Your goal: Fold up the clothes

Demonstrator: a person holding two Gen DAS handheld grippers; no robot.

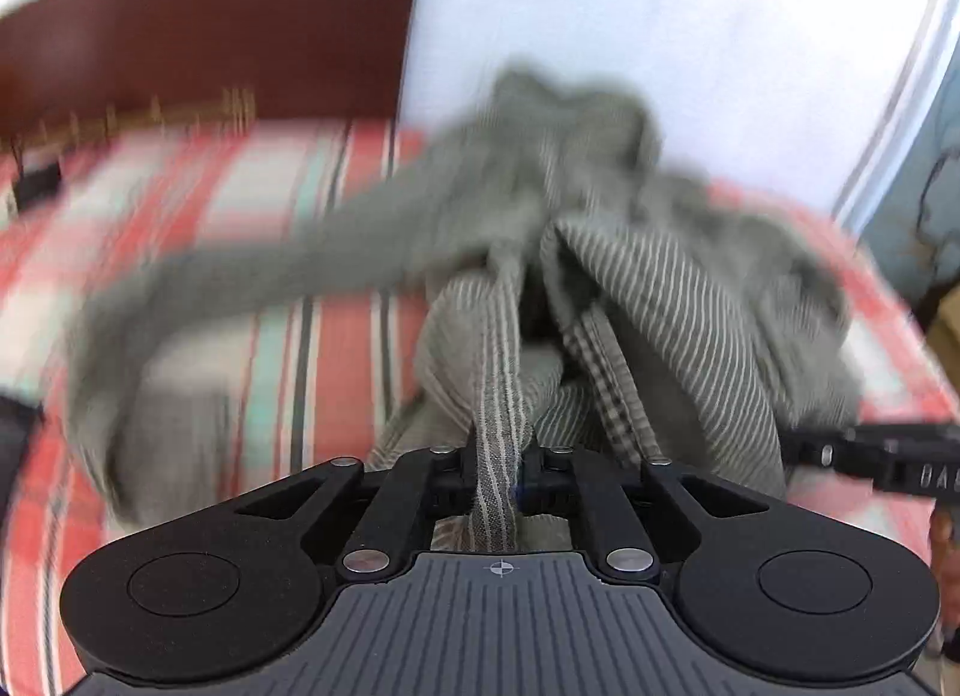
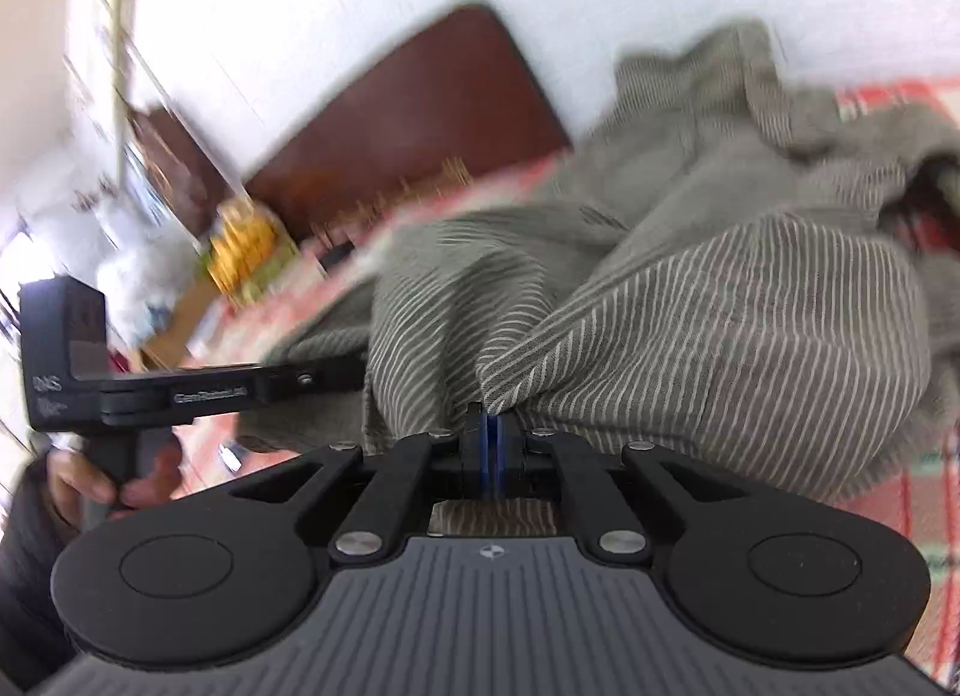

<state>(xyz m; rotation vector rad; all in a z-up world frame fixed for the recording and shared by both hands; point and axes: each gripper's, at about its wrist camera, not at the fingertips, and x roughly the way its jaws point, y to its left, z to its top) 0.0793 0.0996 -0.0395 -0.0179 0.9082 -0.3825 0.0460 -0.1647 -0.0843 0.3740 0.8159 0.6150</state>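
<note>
A: What do the tongs hold?
B: The left gripper (image 1: 497, 477) pinches a bunched fold of the grey striped shirt (image 1: 600, 252); the right gripper (image 2: 491, 444) clamps its edge
A: And the shirt?
B: Frame centre, bunched over the red plaid bedsheet (image 1: 336, 348), headboard (image 1: 228, 24) upper left

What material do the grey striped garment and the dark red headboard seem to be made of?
Striped garment: probably a thin woven fabric, cotton or linen, matte; the weave shows and it bunches softly where the left gripper pinches it.
Headboard: probably wood or laminate, dark reddish-brown and smooth; blur hides any grain.
</note>
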